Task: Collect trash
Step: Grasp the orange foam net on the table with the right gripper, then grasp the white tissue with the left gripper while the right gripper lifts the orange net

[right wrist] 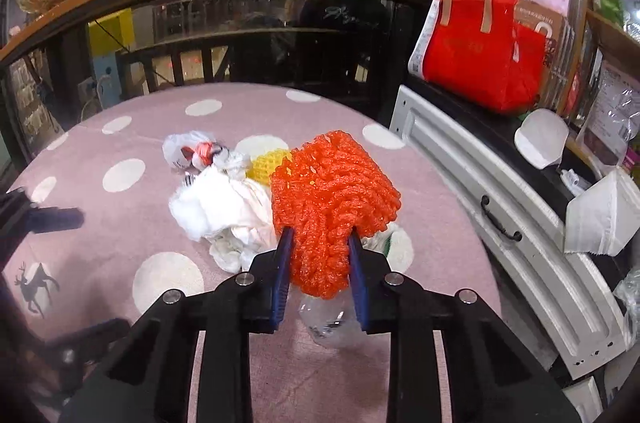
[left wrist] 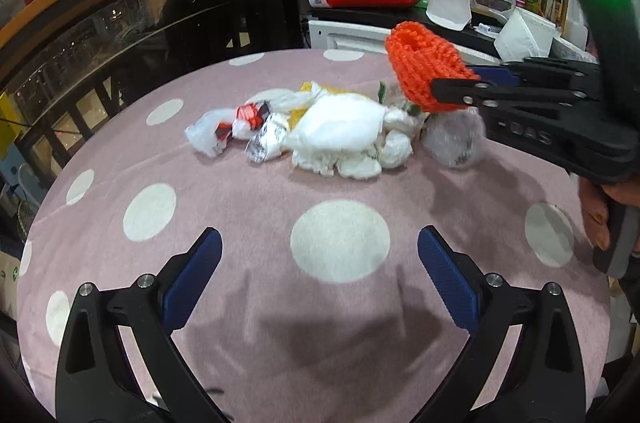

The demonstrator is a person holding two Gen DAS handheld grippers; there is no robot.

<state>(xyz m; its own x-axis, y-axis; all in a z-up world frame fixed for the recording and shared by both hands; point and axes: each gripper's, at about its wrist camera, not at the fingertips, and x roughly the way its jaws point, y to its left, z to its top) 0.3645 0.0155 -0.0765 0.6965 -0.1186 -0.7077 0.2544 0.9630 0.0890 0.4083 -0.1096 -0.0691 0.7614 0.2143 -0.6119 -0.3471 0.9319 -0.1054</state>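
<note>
Orange foam net sleeve [right wrist: 334, 199], one, pinched in the right gripper [right wrist: 320, 243]; one yellow foam net [right wrist: 266, 161] lies among crumpled white tissues [left wrist: 340, 131]; left gripper [left wrist: 320, 247] gapes wide, empty.

The near half of the pink dotted table [left wrist: 248, 207] lies bare, open from its near edge up to the trash heap [left wrist: 320, 131] at the middle. The heap spreads across the centre, with a clear plastic bottle [right wrist: 328, 323] lying just at its right end. The left edge is free. Along the right edge a white cabinet [right wrist: 500, 223] stands close, crowded with a red bag [right wrist: 480, 63]. Beyond the far edge a dark glass railing [right wrist: 240, 35] closes the way.
</note>
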